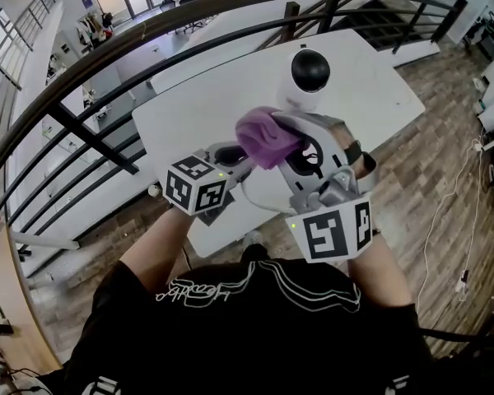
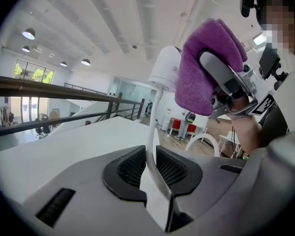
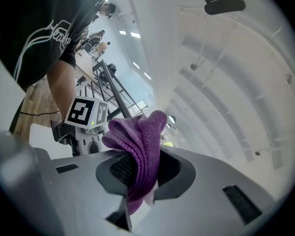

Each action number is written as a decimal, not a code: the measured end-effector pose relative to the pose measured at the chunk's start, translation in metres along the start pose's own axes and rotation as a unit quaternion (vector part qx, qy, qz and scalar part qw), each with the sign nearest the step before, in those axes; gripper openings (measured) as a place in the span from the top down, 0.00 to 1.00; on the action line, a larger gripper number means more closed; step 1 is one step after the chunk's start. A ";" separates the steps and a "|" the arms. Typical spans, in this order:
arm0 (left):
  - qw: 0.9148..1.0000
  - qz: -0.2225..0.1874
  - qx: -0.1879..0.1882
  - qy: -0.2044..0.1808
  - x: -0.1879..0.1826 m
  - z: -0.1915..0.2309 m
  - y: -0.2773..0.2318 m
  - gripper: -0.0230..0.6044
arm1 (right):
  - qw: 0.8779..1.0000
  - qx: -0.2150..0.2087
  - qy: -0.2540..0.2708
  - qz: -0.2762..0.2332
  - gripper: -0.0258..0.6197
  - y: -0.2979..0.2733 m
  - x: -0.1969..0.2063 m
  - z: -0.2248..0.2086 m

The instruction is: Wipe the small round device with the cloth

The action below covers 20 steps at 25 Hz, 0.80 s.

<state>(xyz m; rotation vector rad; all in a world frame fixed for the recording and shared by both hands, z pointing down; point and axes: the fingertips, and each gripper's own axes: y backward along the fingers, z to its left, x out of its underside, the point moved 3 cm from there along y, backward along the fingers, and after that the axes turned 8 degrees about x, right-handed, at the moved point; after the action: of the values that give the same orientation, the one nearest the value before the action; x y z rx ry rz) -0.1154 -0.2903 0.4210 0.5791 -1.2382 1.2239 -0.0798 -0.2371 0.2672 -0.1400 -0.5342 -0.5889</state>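
The small round device (image 1: 309, 79) is white with a black dome face and is held up over the white table. In the left gripper view its white body (image 2: 165, 71) tops a thin white stem (image 2: 151, 132). My left gripper (image 2: 150, 170) is shut on that stem. A folded purple cloth (image 1: 266, 137) sits just below and left of the device. My right gripper (image 3: 137, 173) is shut on the cloth (image 3: 139, 146), whose bunched end stands up past the jaws. In the left gripper view the cloth (image 2: 205, 68) hangs right beside the device's body; whether they touch I cannot tell.
A white table (image 1: 222, 105) lies below both grippers. A dark metal railing (image 1: 148, 35) curves across the far side. Wood floor (image 1: 428, 163) lies to the right, with a thin cable (image 1: 471, 220) on it. The person's dark shirt fills the bottom.
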 end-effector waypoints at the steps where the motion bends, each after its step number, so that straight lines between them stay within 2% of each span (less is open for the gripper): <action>1: 1.000 -0.001 0.002 0.003 0.000 0.000 0.000 0.85 | 1.000 0.010 0.010 0.004 0.87 0.005 0.001 -0.005; 6: 1.000 -0.001 0.005 0.013 0.000 0.000 0.001 0.85 | 0.997 0.067 0.043 0.011 0.87 0.025 0.006 -0.033; 8: 1.000 -0.003 0.007 0.025 -0.001 0.002 0.002 0.85 | 0.995 0.087 0.050 0.015 0.87 0.027 0.010 -0.043; 12: 1.000 0.001 0.006 0.022 -0.003 0.002 0.002 0.85 | 0.992 0.115 0.053 0.029 0.87 0.030 0.018 -0.057; 20: 1.000 -0.001 0.003 0.025 0.001 0.003 0.002 0.86 | 0.990 0.109 0.077 0.050 0.87 0.021 0.032 -0.042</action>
<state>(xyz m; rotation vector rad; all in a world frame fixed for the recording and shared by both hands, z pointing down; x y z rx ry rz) -0.1184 -0.2919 0.4220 0.5494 -1.1923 1.2338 -0.0270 -0.2467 0.2488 0.0843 -0.4348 -0.4365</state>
